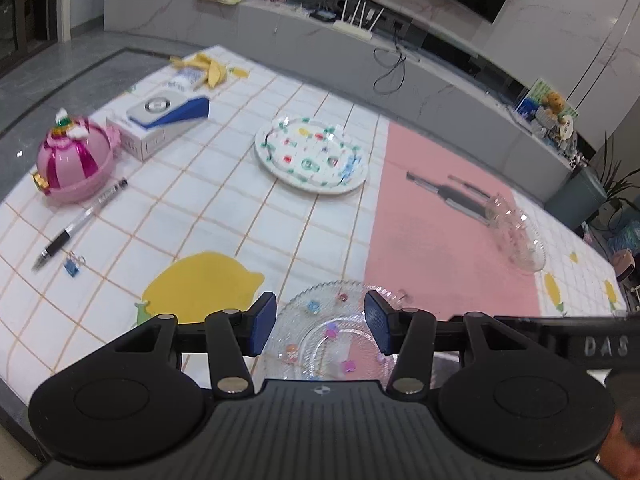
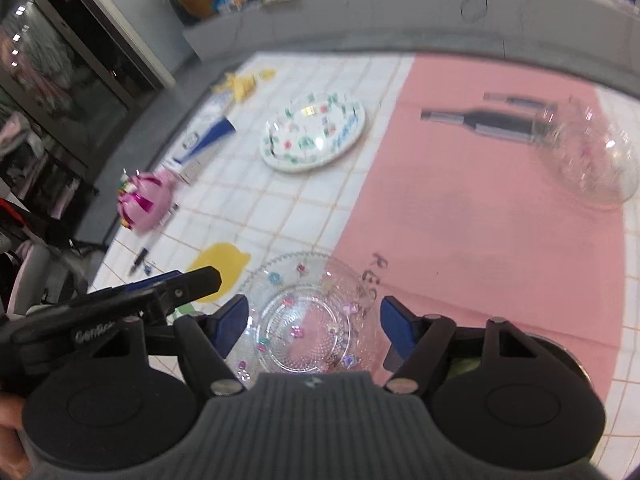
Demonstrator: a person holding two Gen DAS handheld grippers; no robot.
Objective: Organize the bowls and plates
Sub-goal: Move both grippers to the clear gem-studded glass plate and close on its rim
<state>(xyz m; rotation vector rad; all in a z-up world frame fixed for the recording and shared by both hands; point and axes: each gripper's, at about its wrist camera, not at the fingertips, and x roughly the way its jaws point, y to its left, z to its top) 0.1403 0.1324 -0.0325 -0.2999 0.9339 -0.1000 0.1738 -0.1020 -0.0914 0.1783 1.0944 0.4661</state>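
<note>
Both hand-held grippers point steeply down over the near edge of the table. The left hand-held gripper and the right hand-held gripper each stand spread, pads clear of anything, framing the clear textured glass plate with small coloured flowers, which lies flat at the near edge, probably the first piece to be lifted. Mid-table rests the white round ceramic plate with green and red print, a likely stacking base. The clear glass bowl sits towards the right edge on the pink cloth panel.
</note>
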